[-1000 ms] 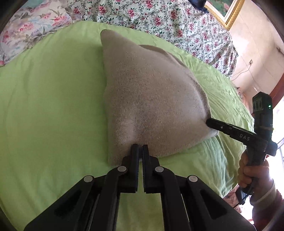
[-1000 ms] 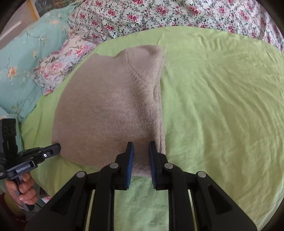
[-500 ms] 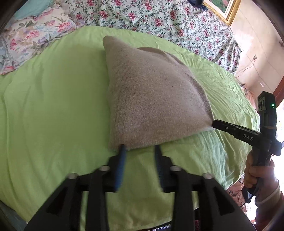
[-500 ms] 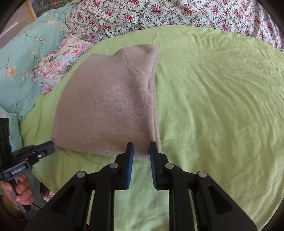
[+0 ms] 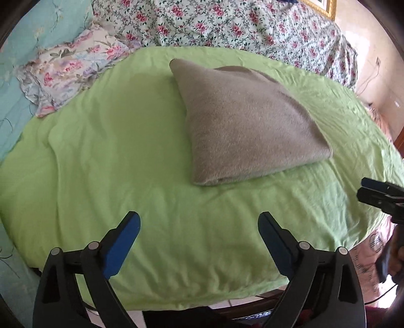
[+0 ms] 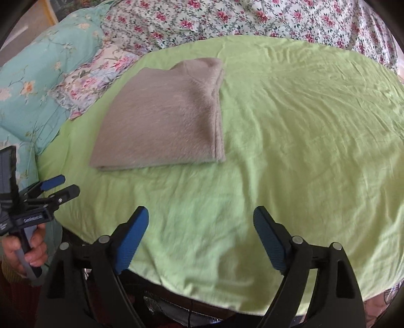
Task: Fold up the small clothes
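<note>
A beige knitted garment (image 5: 247, 126) lies folded flat on the green sheet (image 5: 126, 151); it also shows in the right wrist view (image 6: 164, 118). My left gripper (image 5: 199, 222) is open and empty, back near the sheet's front edge, well short of the garment. My right gripper (image 6: 200, 217) is open and empty too, also pulled back from the garment. The left gripper shows at the left edge of the right wrist view (image 6: 60, 186), and the right gripper at the right edge of the left wrist view (image 5: 366, 189).
Floral bedding (image 5: 227, 22) lies behind the green sheet. A floral pillow (image 5: 65, 70) and turquoise cloth (image 6: 32, 83) lie at the left. The sheet's front edge drops off just below both grippers. A wall (image 5: 378, 63) stands at the far right.
Both grippers have let go of the garment's near edge, opened wide and drawn back toward the sheet's front. The garment has settled flat on the sheet.
</note>
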Motion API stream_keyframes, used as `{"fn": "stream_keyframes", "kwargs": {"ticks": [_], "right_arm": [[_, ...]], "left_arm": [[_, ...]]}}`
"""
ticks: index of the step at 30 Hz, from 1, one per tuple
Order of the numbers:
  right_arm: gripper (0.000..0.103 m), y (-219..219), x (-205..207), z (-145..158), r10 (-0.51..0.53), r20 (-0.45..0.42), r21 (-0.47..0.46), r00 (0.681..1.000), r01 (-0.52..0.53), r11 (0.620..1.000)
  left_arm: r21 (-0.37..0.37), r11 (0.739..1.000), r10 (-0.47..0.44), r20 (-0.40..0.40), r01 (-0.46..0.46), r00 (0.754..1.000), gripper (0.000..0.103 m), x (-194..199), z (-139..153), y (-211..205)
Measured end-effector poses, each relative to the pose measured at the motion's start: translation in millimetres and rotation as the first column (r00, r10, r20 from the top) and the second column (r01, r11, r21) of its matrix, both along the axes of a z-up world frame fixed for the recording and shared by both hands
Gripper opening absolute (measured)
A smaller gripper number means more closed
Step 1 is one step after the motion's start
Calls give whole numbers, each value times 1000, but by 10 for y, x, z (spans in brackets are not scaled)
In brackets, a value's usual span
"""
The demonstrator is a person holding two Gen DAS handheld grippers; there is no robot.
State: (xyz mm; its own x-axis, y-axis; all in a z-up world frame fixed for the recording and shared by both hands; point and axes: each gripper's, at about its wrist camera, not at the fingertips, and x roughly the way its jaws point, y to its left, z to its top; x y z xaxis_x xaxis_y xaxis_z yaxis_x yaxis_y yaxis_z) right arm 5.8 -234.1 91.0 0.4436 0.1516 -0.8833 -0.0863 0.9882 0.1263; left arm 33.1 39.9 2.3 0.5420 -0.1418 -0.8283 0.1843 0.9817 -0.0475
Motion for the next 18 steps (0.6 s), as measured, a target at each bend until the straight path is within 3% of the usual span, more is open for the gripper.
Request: {"fn": "stream_keyframes", "kwargs": {"ticks": [11, 18], "right_arm": [[87, 125, -140, 103, 66, -6, 13, 998, -66, 998], [98, 303, -135, 95, 139, 20, -15, 990, -138, 990]], "left_arm": [[42, 999, -2, 10, 2, 1000, 100, -330, 182, 6], [71, 997, -9, 31, 7, 999, 102, -438, 246, -32]]}}
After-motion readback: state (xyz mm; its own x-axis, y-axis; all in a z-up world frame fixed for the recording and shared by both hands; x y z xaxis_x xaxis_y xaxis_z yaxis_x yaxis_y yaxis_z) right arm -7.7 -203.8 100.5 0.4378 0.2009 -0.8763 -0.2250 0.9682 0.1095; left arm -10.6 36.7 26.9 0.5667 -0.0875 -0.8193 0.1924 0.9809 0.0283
